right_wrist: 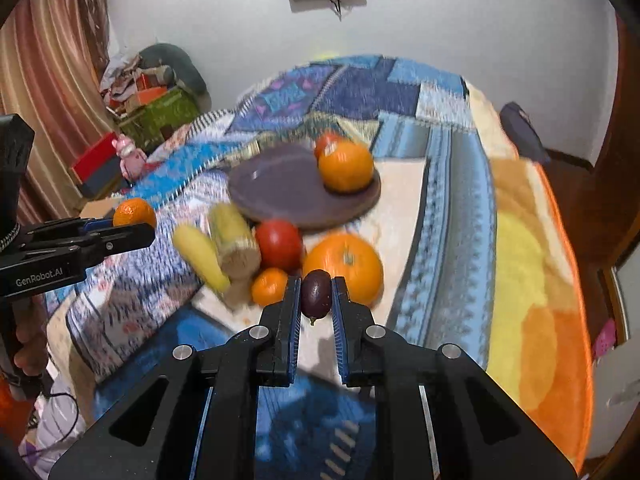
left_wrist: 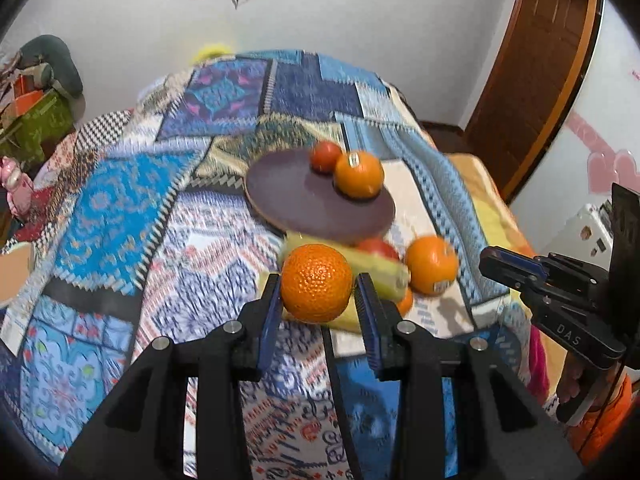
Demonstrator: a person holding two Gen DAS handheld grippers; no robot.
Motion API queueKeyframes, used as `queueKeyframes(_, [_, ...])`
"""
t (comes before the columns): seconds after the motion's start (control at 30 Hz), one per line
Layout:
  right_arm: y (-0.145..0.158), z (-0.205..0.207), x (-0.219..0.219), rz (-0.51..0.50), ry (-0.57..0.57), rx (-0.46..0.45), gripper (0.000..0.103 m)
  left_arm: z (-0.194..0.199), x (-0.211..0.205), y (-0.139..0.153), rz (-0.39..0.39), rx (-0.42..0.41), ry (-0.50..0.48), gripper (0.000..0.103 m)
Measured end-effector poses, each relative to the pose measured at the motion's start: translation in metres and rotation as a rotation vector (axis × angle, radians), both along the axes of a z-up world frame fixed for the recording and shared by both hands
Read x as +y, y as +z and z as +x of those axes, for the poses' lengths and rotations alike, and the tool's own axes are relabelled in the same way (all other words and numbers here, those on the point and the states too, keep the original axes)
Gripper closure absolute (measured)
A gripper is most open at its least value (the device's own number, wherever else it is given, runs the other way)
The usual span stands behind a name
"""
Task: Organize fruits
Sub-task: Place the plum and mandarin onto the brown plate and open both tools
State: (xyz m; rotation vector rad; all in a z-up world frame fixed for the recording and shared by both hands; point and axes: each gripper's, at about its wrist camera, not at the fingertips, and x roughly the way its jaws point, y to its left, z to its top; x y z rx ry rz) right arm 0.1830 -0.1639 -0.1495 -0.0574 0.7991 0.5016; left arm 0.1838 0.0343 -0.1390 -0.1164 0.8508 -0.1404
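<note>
My left gripper (left_wrist: 316,288) is shut on a small orange (left_wrist: 316,282) and holds it above the fruit pile; it also shows in the right wrist view (right_wrist: 134,214). My right gripper (right_wrist: 316,296) is shut on a dark purple plum (right_wrist: 316,292), lifted over the pile. A round brown plate (left_wrist: 292,200) (right_wrist: 280,184) carries a large orange (left_wrist: 359,174) (right_wrist: 346,166) and a red fruit (left_wrist: 325,156) behind it. In front of the plate lie a red tomato (right_wrist: 279,244), a big orange (right_wrist: 344,264), a small orange (right_wrist: 269,286), corn (right_wrist: 234,240) and a yellow banana-like fruit (right_wrist: 200,254).
Everything rests on a bed with a blue patchwork blanket (left_wrist: 120,208) and an orange-yellow blanket (right_wrist: 532,264) at the right. Boxes and a pink toy (right_wrist: 130,156) stand left of the bed. A brown door (left_wrist: 532,64) is at the right.
</note>
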Motion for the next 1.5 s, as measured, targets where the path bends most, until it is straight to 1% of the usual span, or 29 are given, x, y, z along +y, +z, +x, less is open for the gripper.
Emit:
queueKeyframes(0.17, [0.018,0.016,0.013,0.001,0.017,-0.066,0.089,0.016,0.003,0.018,0.009,-0.044,0.004,0.067])
queueKeyframes(0.33, [0.028,0.032,0.027,0.007,0.035,-0.101,0.089,0.036,0.003,0.027,0.016,-0.071,0.003,0.067])
queueKeyframes(0.5, [0.033,0.052,0.041,0.003,0.052,-0.127,0.089,0.059,0.003,0.029,0.029,-0.083,0.007,0.067])
queueKeyframes(0.6, [0.032,0.064,0.047,0.006,0.06,-0.125,0.089,0.073,0.004,0.027,0.036,-0.078,0.011,0.067])
queueKeyframes(0.8, [0.014,0.089,0.053,-0.001,0.062,-0.072,0.089,0.101,0.007,0.009,0.046,-0.034,0.016,0.067])
queueKeyframes(0.87, [0.008,0.096,0.051,-0.008,0.063,-0.049,0.089,0.111,0.009,-0.002,0.039,-0.006,0.013,0.067])
queueKeyframes(1.03, [-0.015,0.112,0.05,-0.05,0.064,0.033,0.089,0.129,0.006,-0.03,0.053,0.06,-0.007,0.067])
queueKeyframes(1.17, [-0.03,0.119,0.05,-0.088,0.077,0.077,0.089,0.142,0.006,-0.051,0.036,0.119,-0.02,0.067])
queueKeyframes(1.4, [-0.042,0.129,0.054,-0.105,0.103,0.138,0.089,0.153,0.005,-0.064,0.024,0.161,-0.031,0.067])
queueKeyframes(1.5, [-0.046,0.131,0.056,-0.13,0.102,0.14,0.089,0.155,0.003,-0.065,0.031,0.165,-0.036,0.067])
